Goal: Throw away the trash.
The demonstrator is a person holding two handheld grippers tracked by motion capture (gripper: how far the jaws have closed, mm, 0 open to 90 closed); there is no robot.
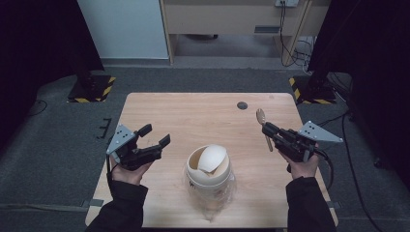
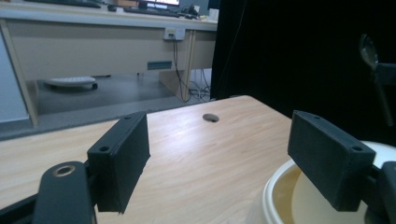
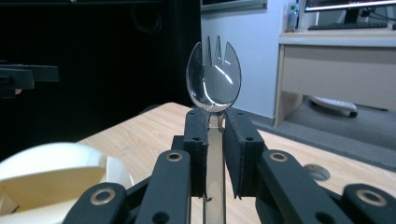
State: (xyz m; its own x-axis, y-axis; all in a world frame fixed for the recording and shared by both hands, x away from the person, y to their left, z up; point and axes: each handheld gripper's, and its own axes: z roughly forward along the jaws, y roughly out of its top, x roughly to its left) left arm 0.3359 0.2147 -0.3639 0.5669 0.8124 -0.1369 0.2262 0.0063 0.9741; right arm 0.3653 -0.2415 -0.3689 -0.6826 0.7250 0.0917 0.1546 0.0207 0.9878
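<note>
A cream-white bowl-shaped container (image 1: 209, 170) stands near the table's front middle, with a white rounded piece (image 1: 213, 158) tilted inside it. Its rim (image 2: 280, 186) shows at the lower right of the left gripper view and at the lower left of the right gripper view as the container (image 3: 51, 182). My left gripper (image 1: 155, 136) hovers open to the container's left, jaws wide apart and empty. My right gripper (image 1: 267, 128) is shut on the handle of a clear plastic spork (image 3: 213, 79), whose head (image 1: 260, 116) points away from me, right of the container.
The wooden table (image 1: 193, 116) has a dark round hole (image 1: 242, 105) near its far edge. Beyond lie grey carpet, black stands with yellow-striped bases (image 1: 92, 89), and a desk with cables (image 1: 290, 38).
</note>
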